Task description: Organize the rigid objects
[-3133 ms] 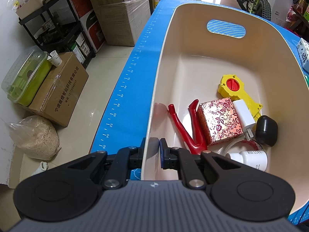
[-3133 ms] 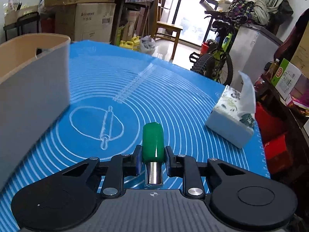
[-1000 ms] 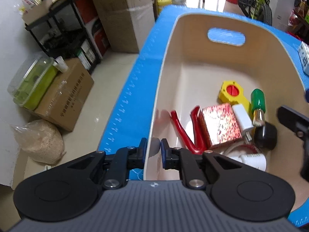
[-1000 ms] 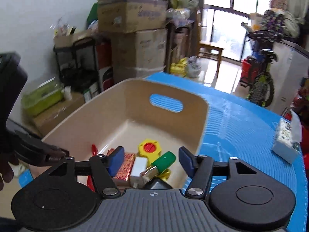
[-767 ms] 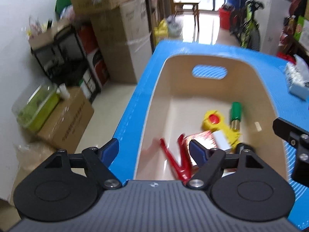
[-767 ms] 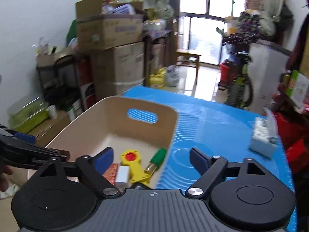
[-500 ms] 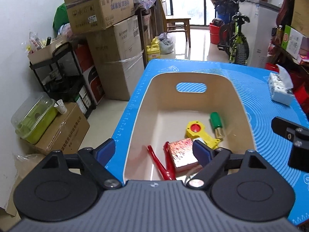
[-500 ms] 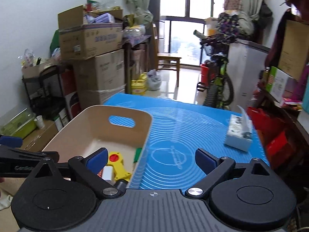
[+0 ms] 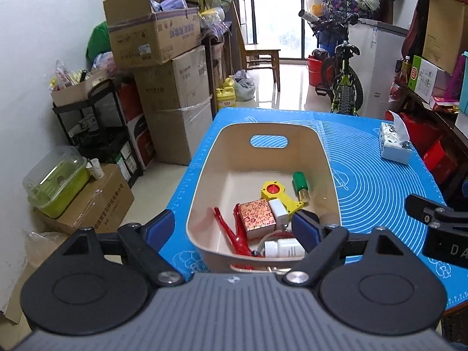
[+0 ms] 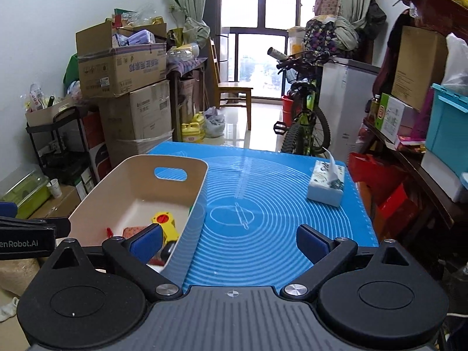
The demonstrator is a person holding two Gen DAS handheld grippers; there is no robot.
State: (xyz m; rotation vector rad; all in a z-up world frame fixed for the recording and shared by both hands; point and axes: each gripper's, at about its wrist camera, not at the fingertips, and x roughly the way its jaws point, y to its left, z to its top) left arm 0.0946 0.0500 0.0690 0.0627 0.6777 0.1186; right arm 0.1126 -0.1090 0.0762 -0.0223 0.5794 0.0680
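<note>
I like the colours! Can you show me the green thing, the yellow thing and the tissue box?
green thing (image 9: 299,180), left wrist view, on its green handle.
yellow thing (image 9: 273,192), left wrist view, near its red centre.
tissue box (image 10: 325,185), right wrist view, on its top.

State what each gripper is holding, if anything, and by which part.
Nothing is held. The left gripper and right gripper are both open and empty, above the table.

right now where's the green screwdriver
In the left wrist view the green screwdriver lies inside the bin, near its right wall, just right of the yellow toy.
</note>
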